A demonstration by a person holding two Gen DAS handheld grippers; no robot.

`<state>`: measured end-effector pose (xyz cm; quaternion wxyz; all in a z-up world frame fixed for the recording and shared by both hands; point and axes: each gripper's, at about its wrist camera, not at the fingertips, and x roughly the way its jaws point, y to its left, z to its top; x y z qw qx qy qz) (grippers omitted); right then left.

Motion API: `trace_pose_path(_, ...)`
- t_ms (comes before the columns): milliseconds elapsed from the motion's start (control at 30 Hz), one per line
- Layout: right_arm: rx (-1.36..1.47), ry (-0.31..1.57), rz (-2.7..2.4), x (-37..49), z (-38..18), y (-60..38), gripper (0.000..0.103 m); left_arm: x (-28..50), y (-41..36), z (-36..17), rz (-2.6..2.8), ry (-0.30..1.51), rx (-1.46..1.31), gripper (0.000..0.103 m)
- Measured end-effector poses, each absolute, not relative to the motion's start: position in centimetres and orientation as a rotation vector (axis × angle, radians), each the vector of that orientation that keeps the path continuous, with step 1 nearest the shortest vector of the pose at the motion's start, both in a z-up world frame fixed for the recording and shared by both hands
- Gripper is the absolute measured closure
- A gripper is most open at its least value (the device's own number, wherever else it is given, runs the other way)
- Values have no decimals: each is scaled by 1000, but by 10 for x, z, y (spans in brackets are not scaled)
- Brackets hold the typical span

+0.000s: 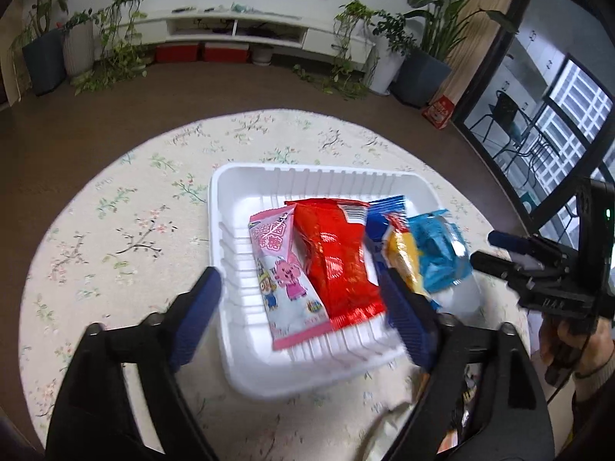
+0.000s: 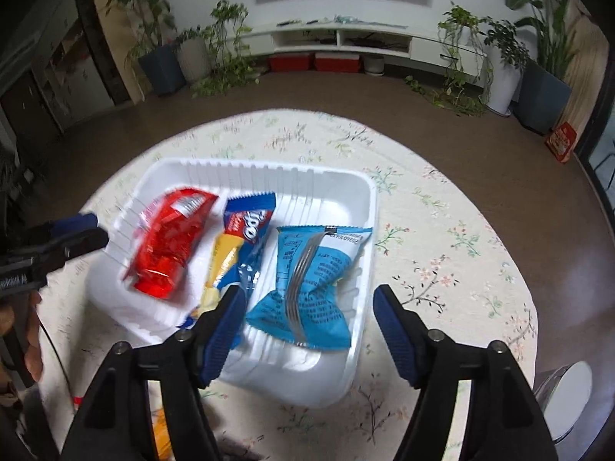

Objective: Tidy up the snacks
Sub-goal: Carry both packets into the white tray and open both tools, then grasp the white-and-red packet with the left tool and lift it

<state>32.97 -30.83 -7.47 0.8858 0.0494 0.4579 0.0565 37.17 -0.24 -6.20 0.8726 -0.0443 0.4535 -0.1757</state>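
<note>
Tray (image 1: 230, 199): white, ribbed, on the floral-clothed counter (image 1: 127, 230); it gathers the snacks in one row.
Packets: pink packet (image 1: 284, 280) at the tray's left, then red packet (image 1: 334, 261), blue-yellow bar (image 2: 242, 246), light-blue packet (image 2: 311, 280) at its right.
Left gripper (image 1: 303, 307): jaws apart, empty, above the tray's near-left.
Right gripper (image 2: 307, 322): jaws apart, empty, over the light-blue packet.
Writing: pink packet shows Chinese characters; bar's lettering only partly legible.

The pink packet (image 1: 286, 274) at the left side of the white tray (image 1: 246, 176) bears large Chinese characters, the last readable as "糖". The blue-and-yellow packet (image 2: 246, 230) near the tray's middle shows rounded white letters, roughly "PO". Small print on the light blue packet (image 2: 311, 272) is too fine to read.
</note>
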Motion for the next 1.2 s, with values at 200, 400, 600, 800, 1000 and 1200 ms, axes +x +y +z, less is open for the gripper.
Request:
trace_pose_path(200, 254, 859, 161, 276, -50, -323, 19, 309, 6, -32, -373, 804, 36, 0)
trace_pose_path(400, 408, 820, 176, 185, -58, -319, 19, 250, 31, -33, -319, 866, -51, 0)
trace_pose_path(600, 506, 826, 144, 110, -80, -307, 22, 199, 32, -55, -303, 929, -38, 0)
trace_pose_path(800, 585, 848, 144, 71, -102, -293, 25, 180, 3, -76, -345, 985, 34, 0)
trace_pose_path(1000, 611, 888, 173, 62, -119, -283, 27, 193, -24, -78, -415, 1025, 96, 1)
trace_pose_path(1200, 606, 887, 173, 65, -121, -281, 27, 219, -48, -98, -422, 1119, 214, 3)
